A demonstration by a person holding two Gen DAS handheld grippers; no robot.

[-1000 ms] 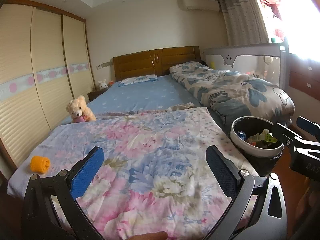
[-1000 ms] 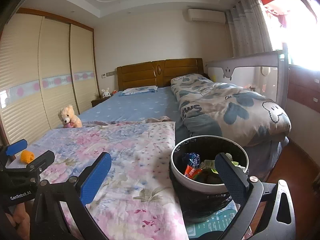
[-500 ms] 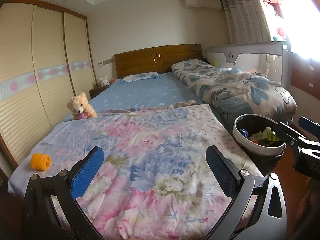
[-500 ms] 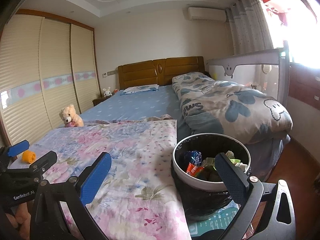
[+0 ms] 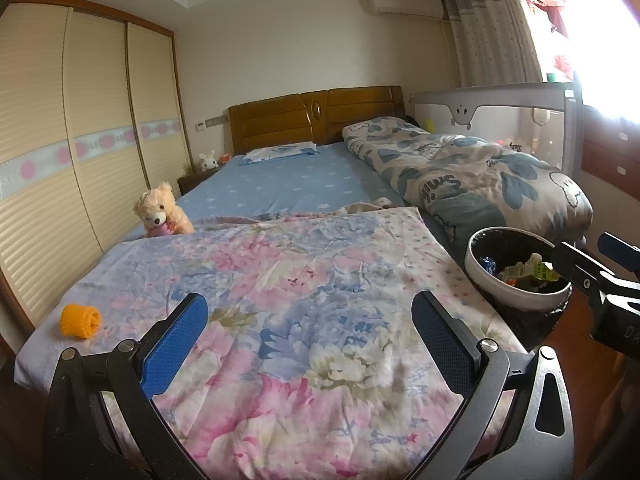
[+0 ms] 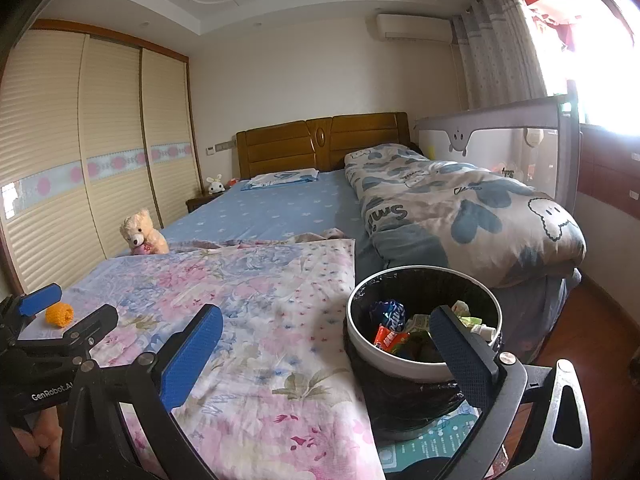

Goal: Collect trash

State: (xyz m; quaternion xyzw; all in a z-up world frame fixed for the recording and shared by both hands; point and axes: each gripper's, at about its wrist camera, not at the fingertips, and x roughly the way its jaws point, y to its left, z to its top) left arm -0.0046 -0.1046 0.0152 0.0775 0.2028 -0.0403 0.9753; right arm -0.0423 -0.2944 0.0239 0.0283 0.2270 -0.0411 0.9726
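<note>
A white-rimmed trash bin [image 6: 424,364] with a black liner stands at the bed's foot, right of the floral blanket [image 5: 288,304]; several wrappers [image 6: 394,330] lie inside it. The same bin [image 5: 516,300] shows at the right of the left wrist view. My left gripper [image 5: 310,340] hovers open over the floral blanket, nothing between its blue pads. My right gripper [image 6: 326,348] is open too, its right finger [image 6: 460,344] in front of the bin's mouth. An orange knitted roll [image 5: 80,321] lies near the blanket's left corner.
A teddy bear [image 5: 160,212] sits at the bed's left edge by the sliding wardrobe [image 5: 72,152]. A rolled cloud-print duvet [image 6: 460,208] lies on the right, against a grey bed rail [image 6: 504,140]. Wooden floor [image 6: 592,320] runs along the right side.
Both grippers have drawn back and risen slightly, so the bed and bin look a little farther away. Both stay open and empty. Nothing on the bed has moved.
</note>
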